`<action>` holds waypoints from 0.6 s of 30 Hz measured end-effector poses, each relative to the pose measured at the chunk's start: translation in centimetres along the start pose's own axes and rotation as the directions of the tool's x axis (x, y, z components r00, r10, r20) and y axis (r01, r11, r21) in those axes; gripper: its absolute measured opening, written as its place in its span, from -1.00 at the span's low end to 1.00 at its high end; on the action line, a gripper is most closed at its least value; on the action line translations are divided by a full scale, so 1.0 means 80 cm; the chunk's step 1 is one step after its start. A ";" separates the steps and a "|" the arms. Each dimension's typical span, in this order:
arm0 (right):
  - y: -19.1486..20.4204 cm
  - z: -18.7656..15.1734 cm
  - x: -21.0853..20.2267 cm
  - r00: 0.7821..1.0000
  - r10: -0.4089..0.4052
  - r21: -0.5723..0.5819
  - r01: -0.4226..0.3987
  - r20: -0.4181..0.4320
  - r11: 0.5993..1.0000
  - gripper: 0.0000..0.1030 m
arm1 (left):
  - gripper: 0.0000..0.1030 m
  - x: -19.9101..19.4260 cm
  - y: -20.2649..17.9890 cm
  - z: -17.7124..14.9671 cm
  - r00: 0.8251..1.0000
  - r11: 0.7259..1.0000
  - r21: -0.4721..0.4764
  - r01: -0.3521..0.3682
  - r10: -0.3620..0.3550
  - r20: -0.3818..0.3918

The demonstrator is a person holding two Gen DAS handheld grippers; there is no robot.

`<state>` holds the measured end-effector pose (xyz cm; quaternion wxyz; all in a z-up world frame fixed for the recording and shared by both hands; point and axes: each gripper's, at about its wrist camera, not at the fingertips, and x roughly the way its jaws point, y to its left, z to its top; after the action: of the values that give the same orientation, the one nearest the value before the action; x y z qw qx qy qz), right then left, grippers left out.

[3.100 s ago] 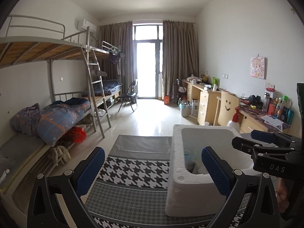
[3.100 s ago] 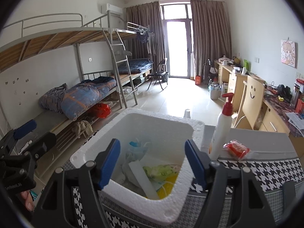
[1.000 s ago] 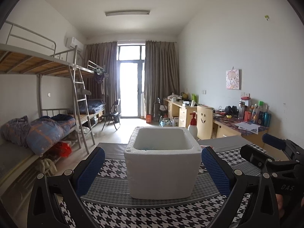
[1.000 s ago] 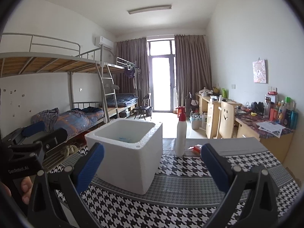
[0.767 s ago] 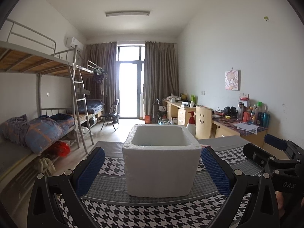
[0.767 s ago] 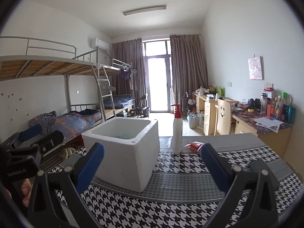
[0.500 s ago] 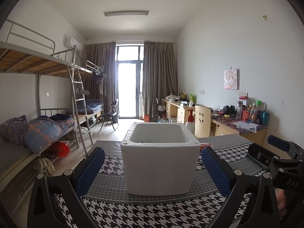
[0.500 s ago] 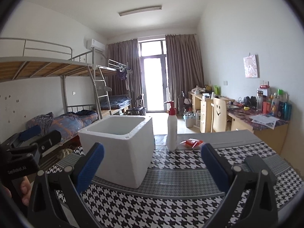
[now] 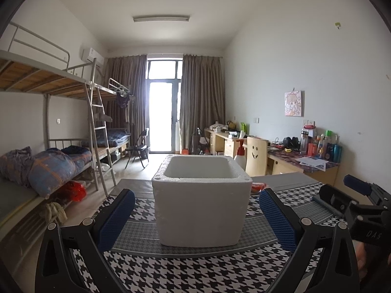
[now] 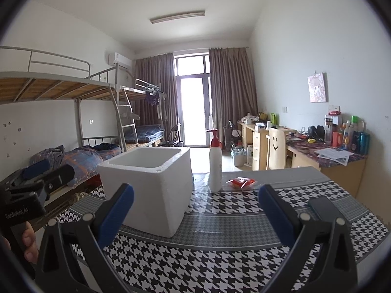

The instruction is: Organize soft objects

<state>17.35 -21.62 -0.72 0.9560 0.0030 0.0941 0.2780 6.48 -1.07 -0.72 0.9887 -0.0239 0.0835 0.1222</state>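
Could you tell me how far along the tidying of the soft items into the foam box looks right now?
Done: cannot tell; the foam box hides its inside from both views. In hand: nothing; the left gripper and the right gripper are open and empty. Left: probably the red packet beside the pump bottle on the tablecloth.

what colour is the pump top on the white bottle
Red; the pump bottle shows best in the right wrist view.

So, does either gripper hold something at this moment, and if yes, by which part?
Nothing is held. The left gripper and the right gripper are both open and empty, apart from the foam box.
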 end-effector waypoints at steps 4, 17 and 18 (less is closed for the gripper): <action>-0.003 -0.002 -0.001 1.000 0.008 0.012 -0.008 -0.004 1.000 0.99 | 0.98 0.001 0.004 -0.005 1.000 1.000 -0.008 -0.001 0.001 -0.009; 0.000 -0.006 -0.002 1.000 0.006 -0.005 -0.006 -0.012 1.000 0.99 | 0.98 -0.001 0.005 -0.009 1.000 1.000 -0.009 -0.002 0.002 -0.019; 0.000 -0.006 -0.002 1.000 0.006 -0.006 -0.007 -0.012 1.000 0.99 | 0.98 -0.001 0.005 -0.009 1.000 1.000 -0.009 -0.001 0.000 -0.019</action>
<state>17.13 -21.74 -1.16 0.9545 -0.0010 0.0991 0.2813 6.23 -0.76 -1.40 0.9877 -0.0297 0.0925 0.1226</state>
